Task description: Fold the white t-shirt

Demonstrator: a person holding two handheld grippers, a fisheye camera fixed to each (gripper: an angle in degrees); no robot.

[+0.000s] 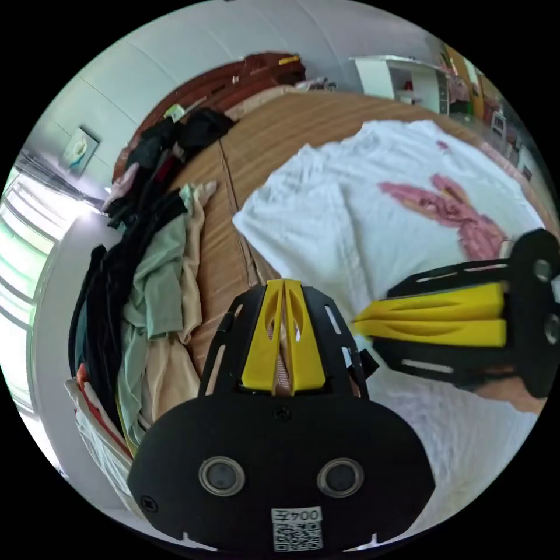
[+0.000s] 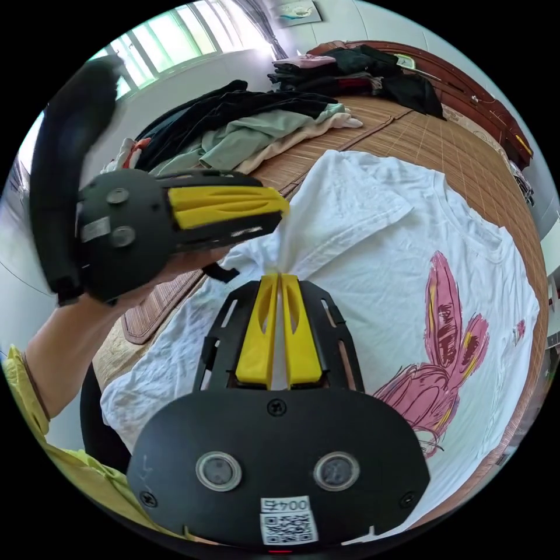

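Pinching a peak of the white t-shirt (image 2: 373, 245) between my right gripper (image 2: 279, 279) jaws, I have the cloth drawn up into a small tent just where the two yellow tips meet; both press on the fabric. My left gripper (image 1: 284, 284) has its jaws closed together, tips touching. Whether they trap any of the shirt I cannot tell: in its own view they sit over the bamboo mat (image 1: 274, 128) just beside the shirt's edge, while in the right gripper view its tips lie against the raised cloth. The shirt lies spread front-up on the mat, its pink print (image 2: 443, 350) away from my jaws, one short sleeve (image 2: 344, 204) spread flat towards the heap of loose clothes (image 2: 245, 128). That heap, dark, pale green and cream, lies on the mat beyond the shirt, near the window (image 2: 169, 46). A stack of folded clothes (image 2: 326, 73) sits by the wooden headboard (image 2: 466, 87). My hand (image 2: 175, 271) grips the left gripper, a yellow sleeve (image 2: 35, 408) at the wrist.
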